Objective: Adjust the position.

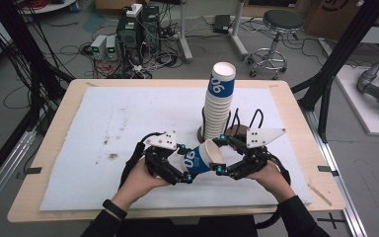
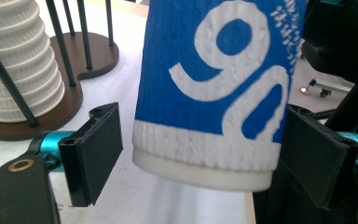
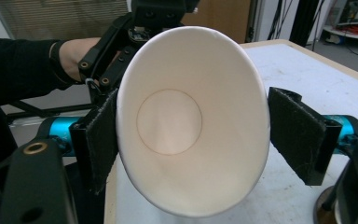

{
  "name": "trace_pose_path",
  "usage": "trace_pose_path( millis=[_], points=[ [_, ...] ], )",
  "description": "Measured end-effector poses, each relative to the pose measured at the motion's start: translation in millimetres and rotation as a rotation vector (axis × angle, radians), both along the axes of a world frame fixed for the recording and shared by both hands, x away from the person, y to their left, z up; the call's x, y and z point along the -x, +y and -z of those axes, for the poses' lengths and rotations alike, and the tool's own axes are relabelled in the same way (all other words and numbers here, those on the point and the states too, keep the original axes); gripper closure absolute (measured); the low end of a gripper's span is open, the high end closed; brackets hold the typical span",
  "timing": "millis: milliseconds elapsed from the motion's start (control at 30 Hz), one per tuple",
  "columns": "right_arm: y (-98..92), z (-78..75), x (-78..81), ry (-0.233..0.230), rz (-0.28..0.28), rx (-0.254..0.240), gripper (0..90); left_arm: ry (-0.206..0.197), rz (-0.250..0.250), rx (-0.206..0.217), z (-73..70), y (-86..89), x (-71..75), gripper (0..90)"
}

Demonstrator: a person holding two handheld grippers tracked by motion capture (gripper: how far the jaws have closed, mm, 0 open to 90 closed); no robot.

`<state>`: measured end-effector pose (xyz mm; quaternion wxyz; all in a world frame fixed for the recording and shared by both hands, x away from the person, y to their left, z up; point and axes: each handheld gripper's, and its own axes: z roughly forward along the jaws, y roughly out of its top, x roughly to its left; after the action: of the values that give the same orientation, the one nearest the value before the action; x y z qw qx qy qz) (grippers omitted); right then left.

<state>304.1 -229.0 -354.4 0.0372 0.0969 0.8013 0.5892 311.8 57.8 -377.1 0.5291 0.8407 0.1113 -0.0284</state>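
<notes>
A blue and white paper cup (image 1: 200, 158) lies on its side in the air between my two grippers, over the front middle of the white mat (image 1: 118, 123). My right gripper (image 1: 222, 155) is shut on its rim: in the right gripper view the cup's mouth (image 3: 186, 121) is squeezed into an oval between the pads (image 3: 105, 140). My left gripper (image 1: 183, 164) stands open around the cup's base (image 2: 205, 163), with a clear gap at one pad (image 2: 95, 149). A tall stack of the same cups (image 1: 220, 98) stands in a holder just behind.
The stack sits on a round wooden base with black upright rods (image 2: 65, 100); a second such base (image 1: 239, 132) stands beside it. The wooden table edge (image 1: 177, 212) is close to the hands. A stool (image 1: 279, 29) and computers (image 1: 133, 29) are on the floor beyond.
</notes>
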Motion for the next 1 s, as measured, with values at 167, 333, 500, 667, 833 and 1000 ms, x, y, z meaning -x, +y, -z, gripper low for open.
trace_pose_path(
  millis=[167,333,500,667,833,1000],
  points=[
    [1.2,0.1,0.4,-0.002,-0.001,0.002,21.6,-0.007,0.03,0.005,-0.3,0.9,0.3,28.7],
    [1.7,-1.8,0.1,-0.001,0.015,-0.016,16.5,-0.002,0.024,0.066,-1.0,5.5,-0.2,29.0],
    [-4.0,-4.6,-0.4,0.011,0.032,-0.056,16.4,0.001,-0.022,0.182,-2.6,19.3,-3.7,29.2],
    [-1.5,-3.9,-0.7,0.053,0.031,-0.098,16.4,0.01,-0.024,0.292,-2.8,23.3,-3.3,29.2],
    [5.7,-3.0,-0.9,0.104,0.011,-0.166,16.4,0.032,-0.002,0.347,1.9,15.8,0.0,29.2],
    [11.0,-2.9,0.5,0.126,-0.01,-0.195,16.6,0.037,0.017,0.347,6.3,7.1,2.2,29.2]
  ],
)
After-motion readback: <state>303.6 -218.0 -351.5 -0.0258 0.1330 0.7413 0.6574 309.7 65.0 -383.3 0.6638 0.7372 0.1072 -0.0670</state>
